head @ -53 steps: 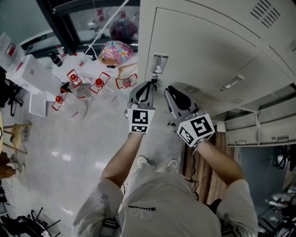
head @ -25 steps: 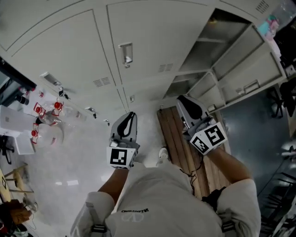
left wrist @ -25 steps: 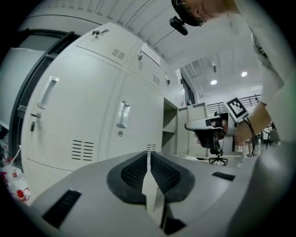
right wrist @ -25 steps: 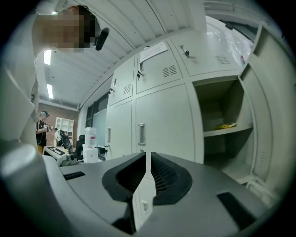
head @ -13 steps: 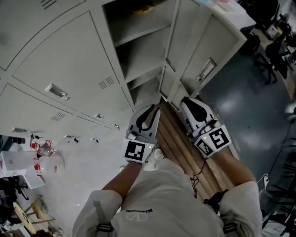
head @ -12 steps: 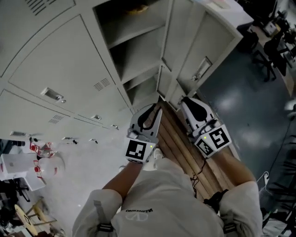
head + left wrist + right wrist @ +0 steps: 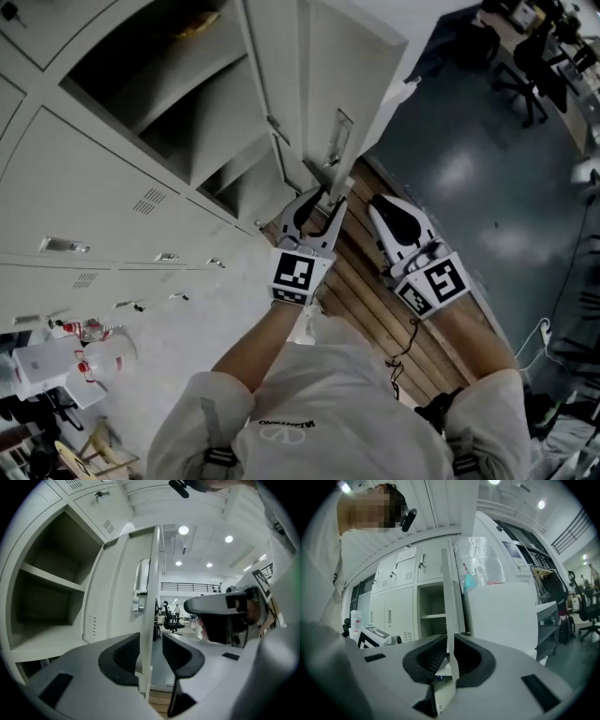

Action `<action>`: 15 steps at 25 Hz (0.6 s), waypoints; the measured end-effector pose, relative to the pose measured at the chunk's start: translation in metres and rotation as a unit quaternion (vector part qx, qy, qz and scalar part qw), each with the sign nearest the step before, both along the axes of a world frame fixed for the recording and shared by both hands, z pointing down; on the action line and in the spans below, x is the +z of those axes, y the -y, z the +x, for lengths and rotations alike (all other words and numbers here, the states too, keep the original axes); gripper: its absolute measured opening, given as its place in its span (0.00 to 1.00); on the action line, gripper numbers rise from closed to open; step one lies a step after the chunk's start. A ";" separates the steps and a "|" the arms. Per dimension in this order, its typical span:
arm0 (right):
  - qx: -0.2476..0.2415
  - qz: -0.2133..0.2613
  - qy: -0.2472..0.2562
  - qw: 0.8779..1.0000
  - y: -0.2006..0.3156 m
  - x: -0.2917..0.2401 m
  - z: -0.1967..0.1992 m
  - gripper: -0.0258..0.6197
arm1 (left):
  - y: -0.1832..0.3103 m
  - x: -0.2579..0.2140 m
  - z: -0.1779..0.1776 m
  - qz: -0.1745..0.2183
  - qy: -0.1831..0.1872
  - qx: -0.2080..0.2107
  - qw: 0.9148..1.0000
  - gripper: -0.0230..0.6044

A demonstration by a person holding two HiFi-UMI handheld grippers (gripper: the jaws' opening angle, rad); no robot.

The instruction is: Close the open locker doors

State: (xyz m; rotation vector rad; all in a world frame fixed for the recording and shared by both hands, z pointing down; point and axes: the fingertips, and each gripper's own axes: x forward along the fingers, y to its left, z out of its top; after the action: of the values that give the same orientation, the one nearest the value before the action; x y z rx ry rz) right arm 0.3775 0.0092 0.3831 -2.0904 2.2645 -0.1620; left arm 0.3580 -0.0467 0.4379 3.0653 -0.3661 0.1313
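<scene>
- The open locker door [image 7: 349, 82] stands swung out from its compartment [image 7: 178, 112], almost square to the locker front, with its free edge [image 7: 153, 573] facing me and the latch handle [image 7: 142, 581] just inside that edge.
- My left hand-held gripper [image 7: 150, 649] straddles that free edge low down, below the handle. Its jaws have just been opening and stand wide. The sheet runs between the pads close to the left one, and nothing is clamped.
- My right hand-held gripper [image 7: 449, 656] hangs just beside the left one, lined up on the same edge. Its jaws have just been opening a little and keep only a narrow gap. The edge shows through that gap, but from the head view I judge the tips are short of the door and grasp nothing.
- I expect thin painted sheet steel: stiff, light on its hinges, smooth, and slippery under the pads.
- A pinch on the free edge, far from the hinges, should give me the most leverage, but a flat push on the outer face should close the door just as well.
- I judge it may bounce back off the frame if swung hard.
</scene>
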 end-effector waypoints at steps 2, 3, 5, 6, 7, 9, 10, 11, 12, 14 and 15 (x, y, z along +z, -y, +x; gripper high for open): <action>0.003 0.002 0.001 1.000 -0.003 0.000 0.007 0.13 | 0.005 0.006 0.011 0.000 0.009 -0.007 1.000 0.27; 0.004 0.004 0.000 1.000 -0.003 -0.001 0.010 0.13 | 0.007 0.008 0.016 0.000 0.012 -0.010 1.000 0.27; 0.002 0.008 -0.003 1.000 -0.003 -0.004 0.014 0.13 | 0.008 0.011 0.023 0.002 0.018 -0.014 1.000 0.27; 0.000 0.010 -0.005 1.000 -0.002 -0.006 0.015 0.13 | 0.009 0.012 0.025 0.006 0.021 -0.017 1.000 0.27; -0.003 0.013 -0.006 1.000 -0.001 -0.008 0.016 0.13 | 0.009 0.013 0.026 0.010 0.024 -0.020 0.999 0.22; -0.012 0.018 -0.007 1.000 0.002 -0.013 0.017 0.13 | 0.010 0.013 0.025 0.014 0.026 -0.025 0.999 0.15; -0.019 0.020 -0.008 1.000 0.004 -0.016 0.017 0.13 | 0.009 0.012 0.024 0.014 0.025 -0.025 0.999 0.15; -0.028 0.021 -0.010 0.999 0.006 -0.019 0.017 0.14 | 0.008 0.010 0.022 0.014 0.025 -0.024 0.999 0.15; -0.037 0.021 -0.010 0.999 0.008 -0.022 0.017 0.15 | 0.007 0.009 0.019 0.015 0.024 -0.023 0.999 0.15; -0.058 0.024 -0.008 0.998 0.013 -0.028 0.012 0.17 | 0.007 0.007 0.009 0.016 0.025 -0.023 0.999 0.15; -0.069 0.027 -0.010 0.997 0.017 -0.031 0.007 0.18 | 0.008 0.007 0.001 0.016 0.026 -0.025 0.999 0.15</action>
State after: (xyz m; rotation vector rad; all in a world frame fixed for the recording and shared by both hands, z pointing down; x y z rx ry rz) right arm 0.3848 -0.0076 0.3517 -1.9185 2.3976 -0.0854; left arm 0.3590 -0.0550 0.4451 3.0859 -0.4525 0.2045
